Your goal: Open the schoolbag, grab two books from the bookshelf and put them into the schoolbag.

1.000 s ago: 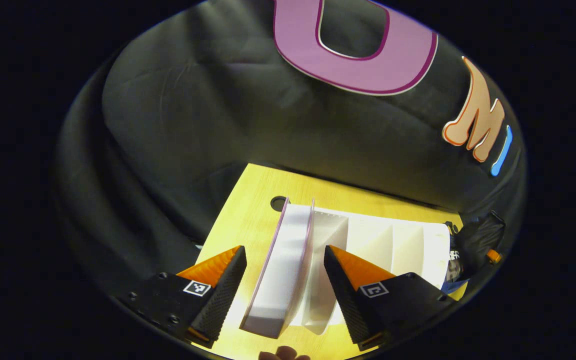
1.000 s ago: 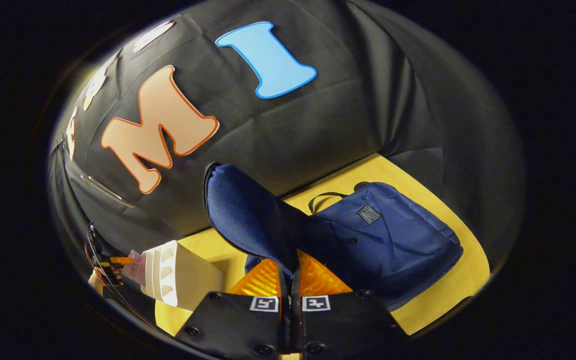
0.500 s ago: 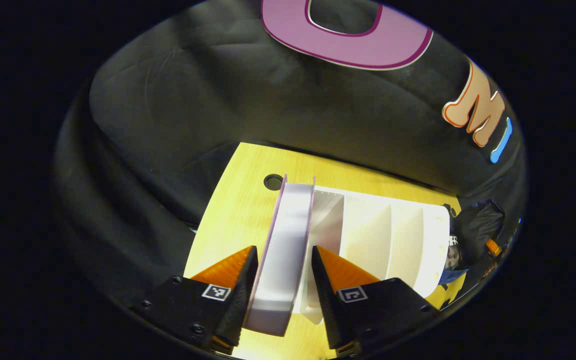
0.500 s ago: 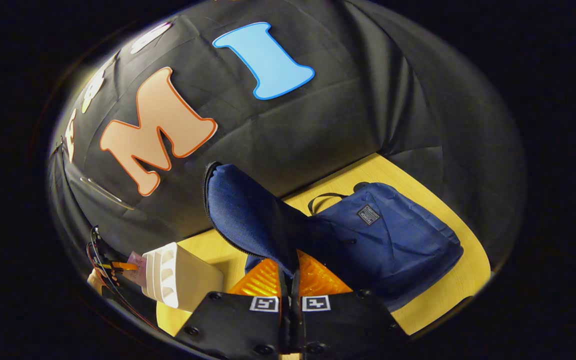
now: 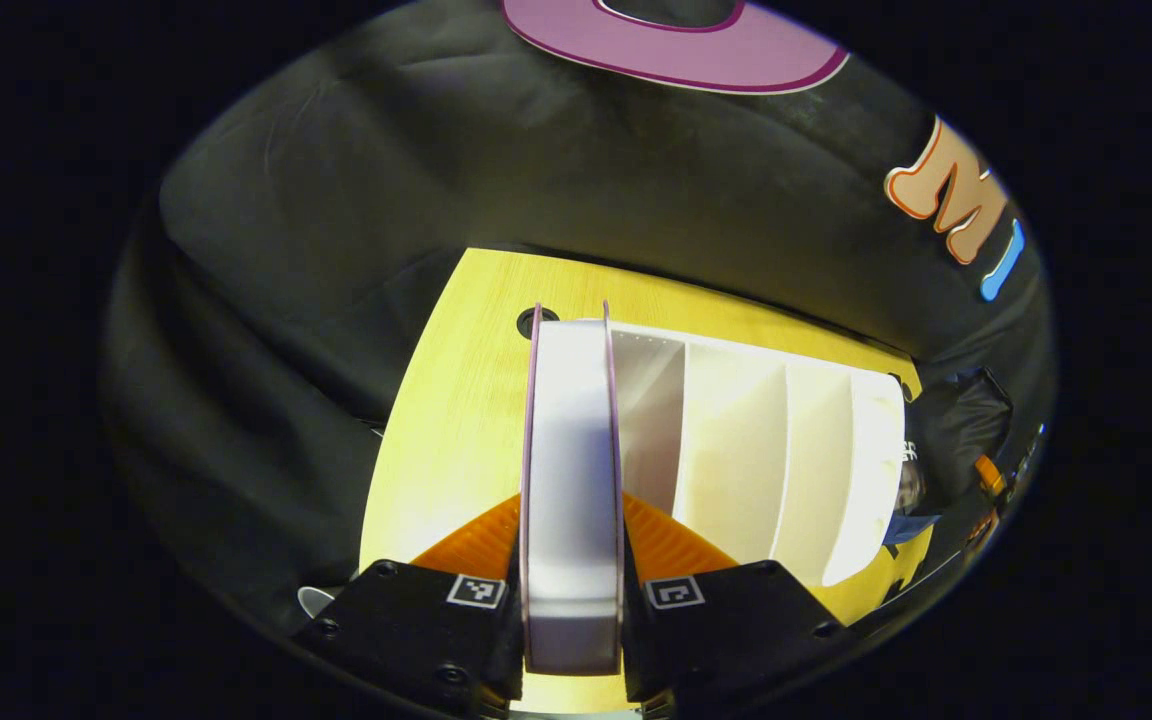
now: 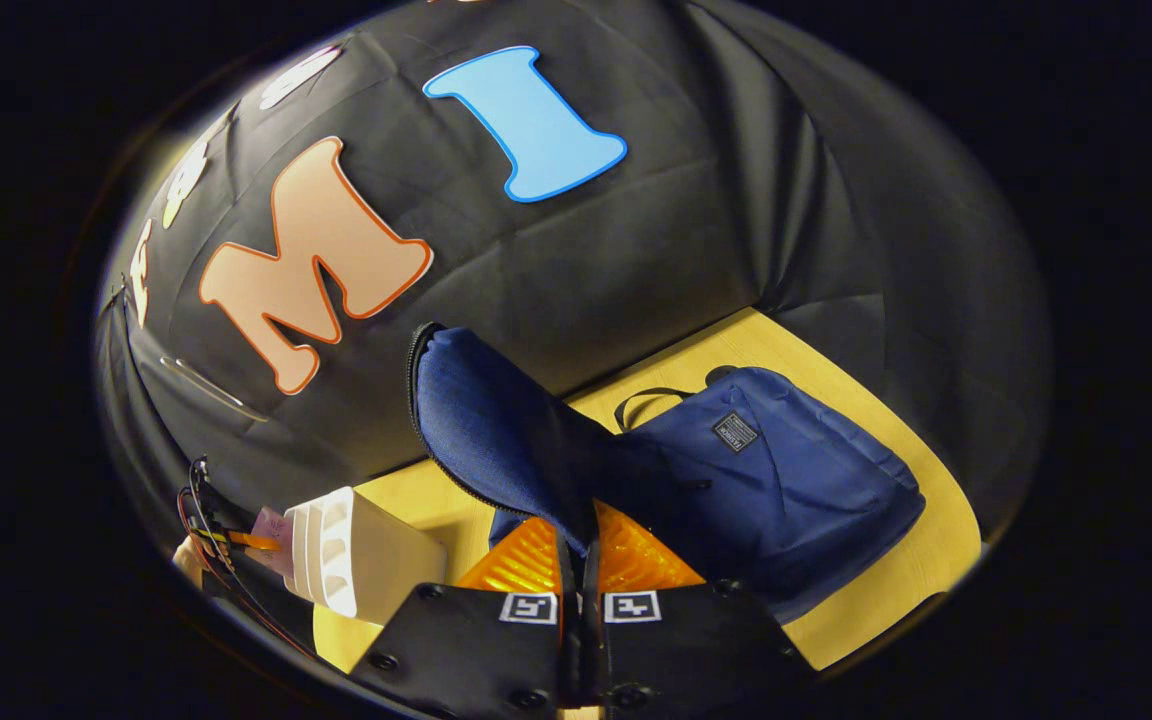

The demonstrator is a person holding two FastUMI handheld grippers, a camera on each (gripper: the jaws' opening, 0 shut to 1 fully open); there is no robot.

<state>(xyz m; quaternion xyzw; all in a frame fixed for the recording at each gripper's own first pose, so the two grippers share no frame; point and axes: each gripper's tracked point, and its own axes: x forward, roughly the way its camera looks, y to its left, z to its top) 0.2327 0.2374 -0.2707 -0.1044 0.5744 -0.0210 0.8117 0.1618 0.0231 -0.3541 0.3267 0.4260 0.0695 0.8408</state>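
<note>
Left gripper view: the left gripper (image 5: 572,600) has closed in. A second ago its fingers stood wide either side of the book (image 5: 572,470); now both press its covers, book clamped fore-edge up. The book stands at the near end of the white bookshelf (image 5: 786,450), beside the first divider, on the yellow table (image 5: 456,420). The other slots I can see look empty. My read: grasp done, next is lifting it clear of the rack; the risk is the cover dragging on the divider.

Right gripper view: no real change from the earlier frames. The right gripper (image 6: 581,590) stays pinched on the blue flap (image 6: 496,420) of the schoolbag (image 6: 786,480), holding it up so the mouth is open. The bag lies on the table, well apart from the bookshelf (image 6: 356,550) at lower left. No book is visible in the bag, so it's likely the first of two.
</note>
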